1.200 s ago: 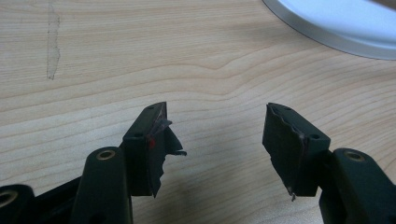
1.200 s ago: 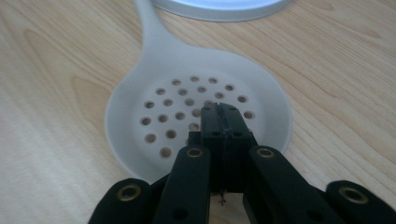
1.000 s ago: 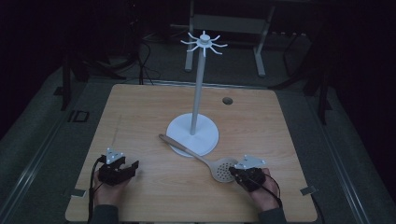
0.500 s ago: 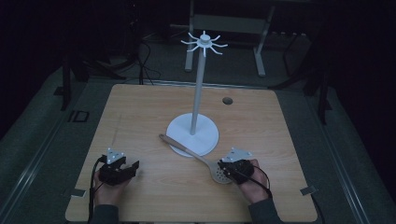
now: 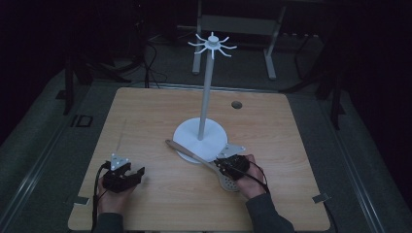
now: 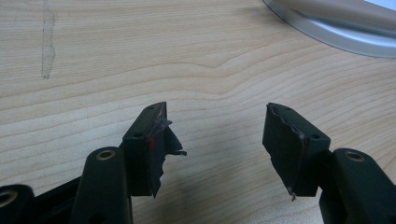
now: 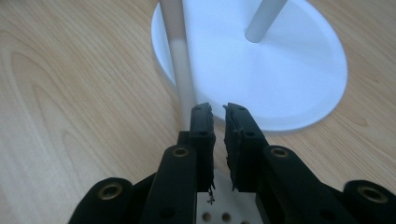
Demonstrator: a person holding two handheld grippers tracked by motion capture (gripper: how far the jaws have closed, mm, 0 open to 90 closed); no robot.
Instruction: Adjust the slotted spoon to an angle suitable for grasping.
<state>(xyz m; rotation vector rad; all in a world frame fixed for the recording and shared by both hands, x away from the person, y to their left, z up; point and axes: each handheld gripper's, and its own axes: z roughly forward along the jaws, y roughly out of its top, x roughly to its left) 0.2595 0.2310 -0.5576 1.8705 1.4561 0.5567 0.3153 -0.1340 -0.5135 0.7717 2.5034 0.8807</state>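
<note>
A pale slotted spoon (image 5: 187, 151) lies on the wooden table (image 5: 145, 121), its handle resting across the round base of a white stand (image 5: 200, 138) with a tall pole and hook arms on top. My right gripper (image 5: 219, 166) hovers over the spoon's neck, with the perforated head (image 5: 229, 184) just below it. In the right gripper view the jaws (image 7: 218, 109) stand almost together with nothing visible between them. The handle (image 7: 180, 56) runs up from behind the left jaw, and the head (image 7: 219, 215) shows underneath. My left gripper (image 5: 138, 174) rests open at the front left, over bare wood (image 6: 215, 121).
The stand's base (image 7: 280, 70) and pole (image 7: 264, 18) are right ahead of the right gripper. A small round hole (image 5: 236, 104) sits in the table at the back right. The stand's rim (image 6: 336, 32) shows beyond the left gripper.
My right gripper has moved left, from beside the spoon's head to over its neck. The left gripper has stayed put.
</note>
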